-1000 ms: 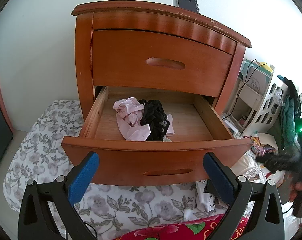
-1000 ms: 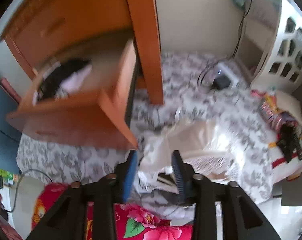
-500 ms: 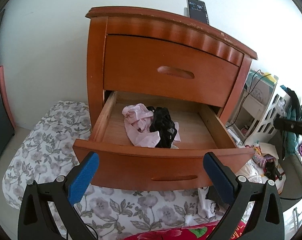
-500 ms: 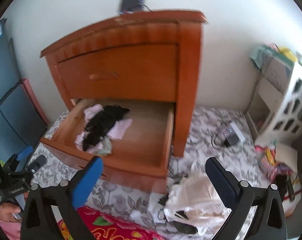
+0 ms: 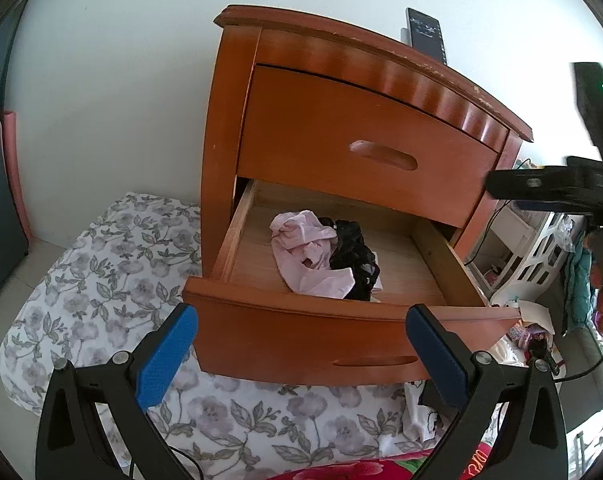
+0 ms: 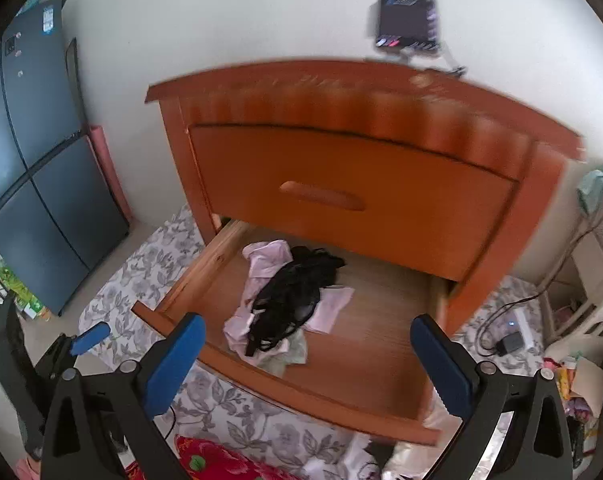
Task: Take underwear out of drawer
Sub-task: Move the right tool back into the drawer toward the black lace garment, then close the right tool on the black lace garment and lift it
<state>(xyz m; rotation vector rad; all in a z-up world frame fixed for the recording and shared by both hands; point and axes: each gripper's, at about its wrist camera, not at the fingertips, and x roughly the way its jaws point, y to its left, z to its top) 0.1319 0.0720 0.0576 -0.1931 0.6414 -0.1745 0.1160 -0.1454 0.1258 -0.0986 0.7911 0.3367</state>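
A: Left wrist view first. Any writing you can read?

B: None. The phone (image 5: pixel 425 34) propped on top of the nightstand (image 5: pixel 365 80) has a lit screen, but its text is too small. The left hand-held gripper (image 5: pixel 301 360) stands released, its blue pads wide apart with nothing between them, hovering in front of the lower drawer (image 5: pixel 301 340), which is pulled out.

A: And the underwear?

B: A pink piece (image 5: pixel 305 248) lies bunched toward the drawer's left half, and a black lace piece (image 5: pixel 355 256) touches its right side, near the front wall. This view alone shows the drawer's front handle groove, and, at the right edge, the dark body of the other device with a green light.

A: Right wrist view?

B: It is blurred. The right hand-held gripper (image 6: pixel 307 360) is released too, its jaws having just been opening, nothing between them, held above the drawer's (image 6: pixel 301 384) front edge. Here the black underwear (image 6: pixel 293 296) drapes over the pink one (image 6: pixel 261 268), and a pale green scrap (image 6: pixel 289 354) shows at the front that the other view hides.

A: Anything else unique here?

B: A dark fridge (image 6: pixel 33 184) at the left with a small blue sticker, unreadable, and the left hand-held gripper (image 6: pixel 81 340) at the lower left. The floral sheet (image 6: pixel 141 280) covers the floor beneath.
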